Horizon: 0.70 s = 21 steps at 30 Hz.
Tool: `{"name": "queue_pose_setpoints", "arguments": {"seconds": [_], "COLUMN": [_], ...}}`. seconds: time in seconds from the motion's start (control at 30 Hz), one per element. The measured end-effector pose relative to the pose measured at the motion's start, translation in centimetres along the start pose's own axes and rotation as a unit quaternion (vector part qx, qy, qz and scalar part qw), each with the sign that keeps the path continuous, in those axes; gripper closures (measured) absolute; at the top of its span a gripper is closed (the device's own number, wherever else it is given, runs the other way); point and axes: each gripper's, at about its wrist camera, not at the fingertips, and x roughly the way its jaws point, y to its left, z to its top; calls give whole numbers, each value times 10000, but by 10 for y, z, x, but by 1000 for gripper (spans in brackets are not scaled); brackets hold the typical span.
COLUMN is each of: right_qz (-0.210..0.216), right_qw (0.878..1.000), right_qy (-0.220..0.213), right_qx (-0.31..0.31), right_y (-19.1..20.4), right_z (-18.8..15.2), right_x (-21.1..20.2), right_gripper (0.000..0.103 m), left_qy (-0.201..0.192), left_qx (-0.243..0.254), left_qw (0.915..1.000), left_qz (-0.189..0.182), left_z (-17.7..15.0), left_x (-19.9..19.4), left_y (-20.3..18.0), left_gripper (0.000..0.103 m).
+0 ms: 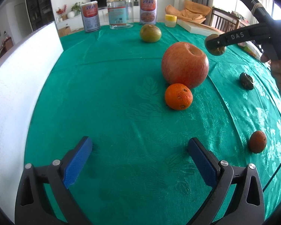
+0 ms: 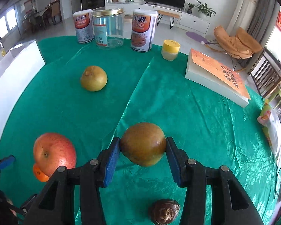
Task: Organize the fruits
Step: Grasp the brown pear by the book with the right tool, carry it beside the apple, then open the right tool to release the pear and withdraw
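Left wrist view: the left hand-held gripper [image 1: 140, 146] hangs just over the green-clothed surface [image 1: 112, 93] with its blue pads spread wide and nothing between them. Ahead lies a red apple [image 1: 185, 64], stem dimple tilted up and to the right, and a small orange [image 1: 178, 96] touches its near side. A green-yellow citrus [image 1: 150, 33] sits farther back, near two cans and a clear jar [image 1: 119, 12]. To the right, the right hand-held gripper [image 1: 215, 45] holds a brown-green fruit [image 1: 217, 51] in the air above the cloth. A dark round fruit [image 1: 246, 81] and a second small orange [image 1: 258, 141] lie well apart on the right side.

Right wrist view: the right hand-held gripper [image 2: 143, 146] is clamped on the brown-green fruit [image 2: 143, 144], a pad on each flank; its long axis runs across, from pad to pad. Under the gripper sits the dark round fruit [image 2: 164, 211], its crinkled end facing the camera. The apple [image 2: 54, 152] is at the left, the citrus [image 2: 93, 78] farther off, a book [image 2: 218, 76] to the right.
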Motion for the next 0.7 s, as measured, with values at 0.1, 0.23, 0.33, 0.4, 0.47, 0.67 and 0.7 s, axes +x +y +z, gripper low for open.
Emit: {"name": "queue_pose_setpoints", "arguments": {"seconds": [0.1, 0.23, 0.33, 0.4, 0.47, 0.67, 0.7], "right_qz": [-127, 184, 270, 396, 458, 687, 615], "right_qw": [9989, 9993, 9991, 9989, 9988, 9918, 9889], "right_qy": [229, 242, 206, 196, 164, -413, -499], "right_qx": [-377, -225, -267, -143, 63, 992, 1257], "right_y": [20, 23, 27, 26, 21, -9, -15], "right_z": [-16, -36, -46, -50, -52, -71, -84], "right_x": [6, -13, -24, -30, -37, -90, -99], "right_gripper": [54, 54, 53, 53, 52, 28, 20], "left_qy": [0, 0, 0, 0, 0, 0, 0], "left_qx": [-1, 0, -1, -1, -1, -1, -1], "left_qw": [10000, 10000, 10000, 10000, 10000, 10000, 10000], "left_qz": [-1, 0, 0, 0, 0, 0, 0], "left_z": [0, 0, 0, 0, 0, 0, 0], "left_x": [0, 0, 0, 0, 0, 0, 0], "left_y": [0, 0, 0, 0, 0, 0, 0], "left_gripper": [1, 1, 1, 1, 1, 1, 1]}}
